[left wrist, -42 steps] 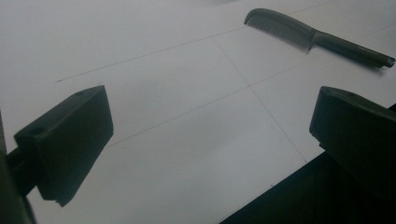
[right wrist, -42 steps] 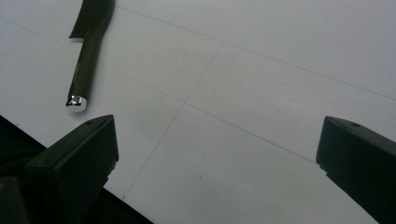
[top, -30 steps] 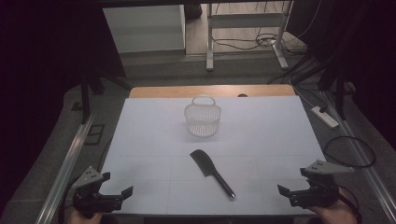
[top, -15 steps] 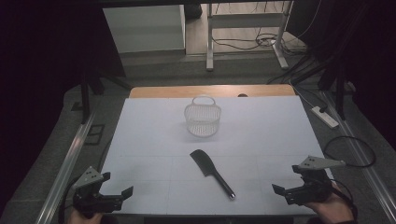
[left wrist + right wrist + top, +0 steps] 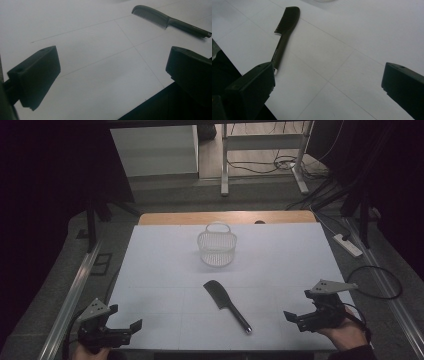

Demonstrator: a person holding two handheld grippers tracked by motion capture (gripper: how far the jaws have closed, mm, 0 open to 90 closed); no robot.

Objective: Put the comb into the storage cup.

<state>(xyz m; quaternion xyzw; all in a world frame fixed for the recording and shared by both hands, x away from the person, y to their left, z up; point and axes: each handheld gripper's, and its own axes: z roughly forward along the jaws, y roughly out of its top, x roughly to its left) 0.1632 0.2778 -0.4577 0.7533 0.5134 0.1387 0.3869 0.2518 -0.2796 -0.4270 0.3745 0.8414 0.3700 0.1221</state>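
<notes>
White sheeting is covering the counter (image 5: 165, 270), with a strip of wood showing along its far edge and dark floor lying all around. Lying flat near the middle of the near half is a black comb (image 5: 226, 306), its toothed head pointing toward the far side and its handle running back toward the near right (in the left gripper view the fine teeth are showing clearly along one edge). Beyond the comb, well apart from it, a small white mesh basket (image 5: 217, 248) with a loop handle is standing upright.

At the near left corner the left gripper (image 5: 131, 328) is hovering at the counter's edge, its jaws standing wide apart with nothing between them. At the near right the right gripper (image 5: 294, 319) is being held in a hand (image 5: 345, 334), its jaws likewise spread wide and holding nothing, pointing toward the comb. Seen from the right gripper view, the comb's handle end is lying just beside one jaw.
</notes>
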